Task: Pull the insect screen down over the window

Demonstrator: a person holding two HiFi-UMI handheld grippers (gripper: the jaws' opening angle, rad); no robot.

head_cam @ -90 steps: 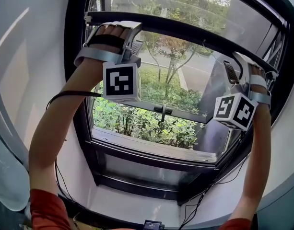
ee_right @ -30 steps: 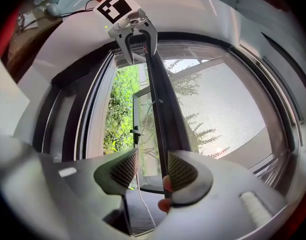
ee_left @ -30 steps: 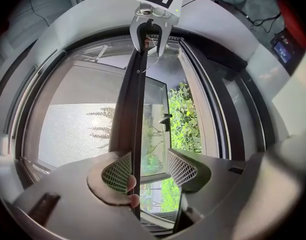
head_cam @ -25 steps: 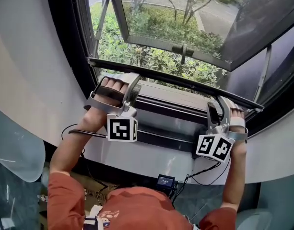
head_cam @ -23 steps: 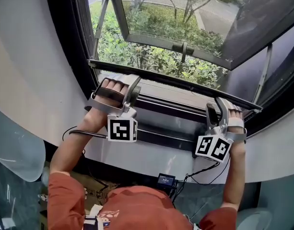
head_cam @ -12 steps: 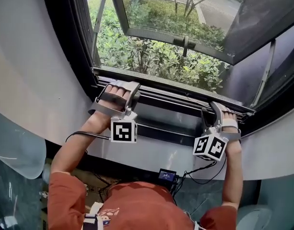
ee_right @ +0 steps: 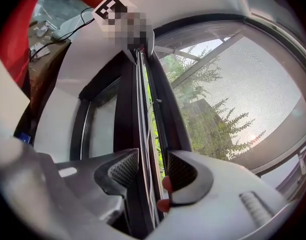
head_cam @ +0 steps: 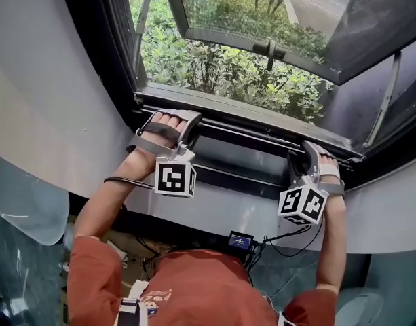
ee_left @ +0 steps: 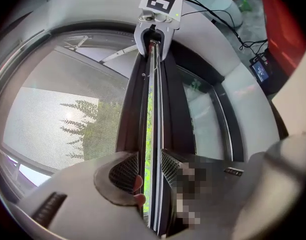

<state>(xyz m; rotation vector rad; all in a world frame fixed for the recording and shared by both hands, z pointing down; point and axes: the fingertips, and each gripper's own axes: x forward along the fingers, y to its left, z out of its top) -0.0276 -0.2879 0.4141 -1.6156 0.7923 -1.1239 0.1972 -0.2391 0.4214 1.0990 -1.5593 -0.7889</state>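
Note:
The insect screen's dark pull bar (head_cam: 248,133) lies across the bottom of the window, close along the lower frame. The mesh (head_cam: 214,60) stretches above it over the opening. My left gripper (head_cam: 188,117) holds the bar's left part. In the left gripper view the bar (ee_left: 152,84) runs between the jaws of this gripper (ee_left: 149,171); they have just been closing and now press on it. My right gripper (head_cam: 299,151) grips the bar's right part. The right gripper view has the bar (ee_right: 143,99) passing between that gripper's (ee_right: 153,171) pads.
Beyond the mesh, a window sash with a handle (head_cam: 270,46) stands swung outward over green shrubs. A grey curved wall (head_cam: 214,212) lies below the frame. Cables and a small device (head_cam: 240,240) hang near the person's red shirt.
Both grippers have come down with the pull bar, from a little above the lower frame to right against it. The strip of open window under the bar has closed.

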